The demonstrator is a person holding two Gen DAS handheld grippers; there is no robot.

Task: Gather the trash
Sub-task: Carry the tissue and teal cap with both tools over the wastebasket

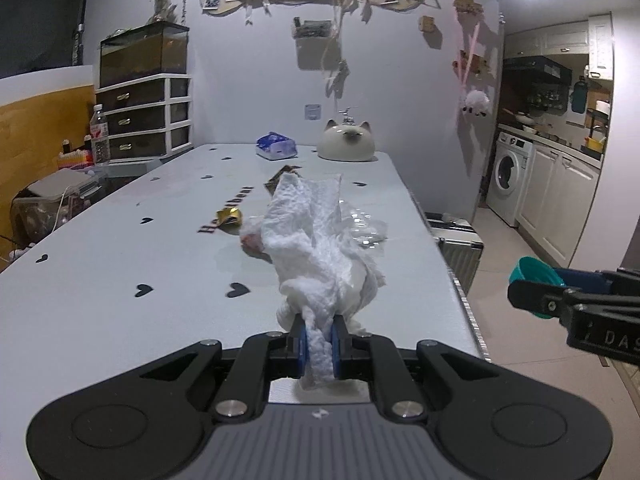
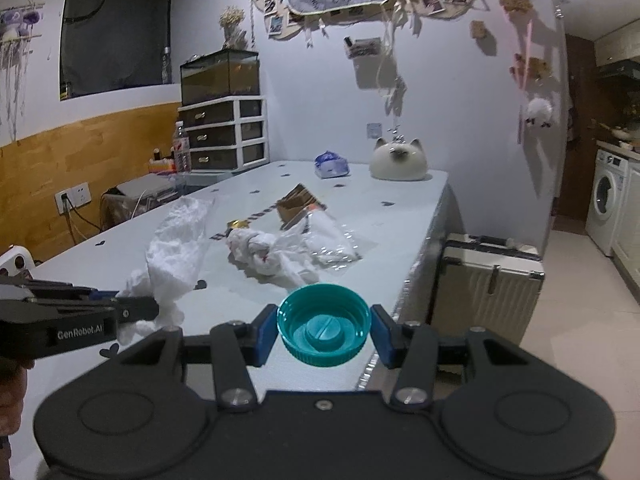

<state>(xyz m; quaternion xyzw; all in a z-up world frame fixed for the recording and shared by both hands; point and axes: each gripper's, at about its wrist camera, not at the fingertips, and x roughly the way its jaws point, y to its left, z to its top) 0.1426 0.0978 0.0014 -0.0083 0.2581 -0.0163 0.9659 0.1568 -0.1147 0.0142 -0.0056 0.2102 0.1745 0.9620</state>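
My left gripper point(image 1: 319, 346) is shut on a crumpled white paper towel point(image 1: 320, 248) and holds it above the near part of the pale table point(image 1: 120, 248); it also shows in the right wrist view point(image 2: 176, 248). My right gripper point(image 2: 324, 334) is shut on a teal plastic lid point(image 2: 324, 322) near the table's right front edge; the lid shows in the left wrist view point(image 1: 534, 276). On the table lie another crumpled tissue point(image 2: 260, 252), clear plastic wrap point(image 2: 332, 240), a gold foil wrapper point(image 1: 229, 216) and a brown packet point(image 2: 296, 202).
A blue tissue pack point(image 1: 276, 146) and a white cat-shaped ornament point(image 1: 347, 142) stand at the table's far end. A silver suitcase point(image 2: 488, 280) stands on the floor right of the table. Drawers with a glass tank point(image 1: 144, 92) stand at the back left.
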